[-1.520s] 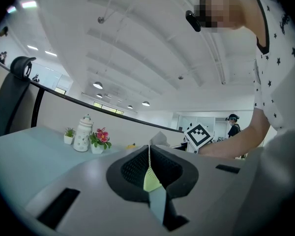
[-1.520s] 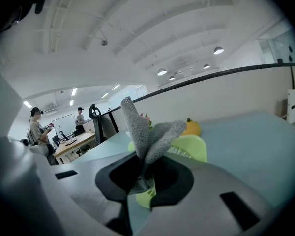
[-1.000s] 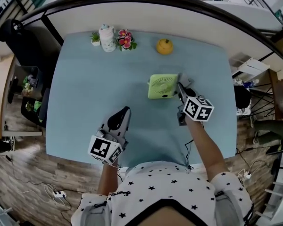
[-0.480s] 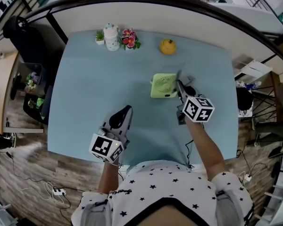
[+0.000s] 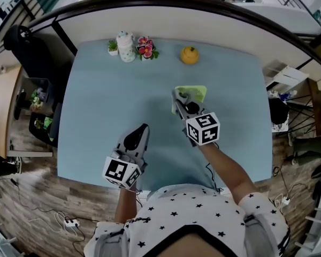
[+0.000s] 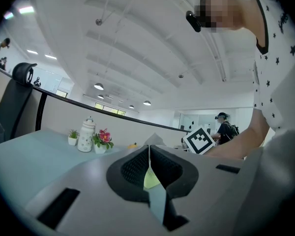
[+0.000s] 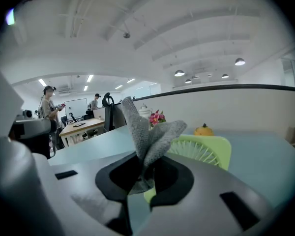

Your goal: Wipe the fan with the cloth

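Currently the right claw point(image 5: 178, 96) grips a soft grey knitted cloth point(image 7: 146, 128) just at the small lime-green plastic fan point(image 5: 197, 92), which stands mid-right on the pale blue counter point(image 5: 107, 100). The fan looks light and tippy, so steadying its frame seems wise. The left claw point(image 5: 142, 127) is pinched together and empty near the front edge. Only the right gripper view shows the cloth's folds clearly.

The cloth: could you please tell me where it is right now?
The grey cloth is pinched in the right gripper, right of the table's centre in the head view, close beside the green fan.
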`<state>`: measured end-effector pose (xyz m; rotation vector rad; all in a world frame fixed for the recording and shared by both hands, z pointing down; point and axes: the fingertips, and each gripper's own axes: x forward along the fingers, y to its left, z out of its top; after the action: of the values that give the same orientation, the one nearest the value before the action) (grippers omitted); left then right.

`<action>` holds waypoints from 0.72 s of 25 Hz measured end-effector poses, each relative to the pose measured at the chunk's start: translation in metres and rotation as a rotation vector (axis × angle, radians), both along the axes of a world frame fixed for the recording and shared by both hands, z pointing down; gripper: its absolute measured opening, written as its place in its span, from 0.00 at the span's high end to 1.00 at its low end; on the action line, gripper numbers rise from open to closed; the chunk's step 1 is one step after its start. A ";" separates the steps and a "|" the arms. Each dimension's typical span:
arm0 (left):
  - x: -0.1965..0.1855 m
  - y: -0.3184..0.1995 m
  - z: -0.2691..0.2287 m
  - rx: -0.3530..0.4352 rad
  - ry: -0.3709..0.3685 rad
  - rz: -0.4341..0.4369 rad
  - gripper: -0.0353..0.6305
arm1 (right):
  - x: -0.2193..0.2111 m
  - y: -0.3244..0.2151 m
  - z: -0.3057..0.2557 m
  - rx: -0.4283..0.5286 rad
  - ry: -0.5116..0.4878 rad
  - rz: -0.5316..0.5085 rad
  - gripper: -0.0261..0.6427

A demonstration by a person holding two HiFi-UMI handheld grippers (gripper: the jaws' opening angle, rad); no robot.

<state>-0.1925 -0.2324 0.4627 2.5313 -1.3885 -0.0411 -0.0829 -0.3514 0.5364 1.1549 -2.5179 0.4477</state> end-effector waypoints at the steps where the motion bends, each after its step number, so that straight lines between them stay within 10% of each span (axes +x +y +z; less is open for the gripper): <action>1: -0.001 0.001 0.001 -0.002 0.000 -0.002 0.90 | -0.003 0.002 0.005 -0.009 0.013 -0.010 0.88; 18: 0.006 0.002 -0.001 0.001 -0.004 0.013 0.90 | 0.028 -0.004 0.020 -0.069 0.015 0.062 0.88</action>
<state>-0.1865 -0.2308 0.4620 2.5426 -1.3747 -0.0342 -0.0552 -0.3553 0.5565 1.2078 -2.4402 0.5353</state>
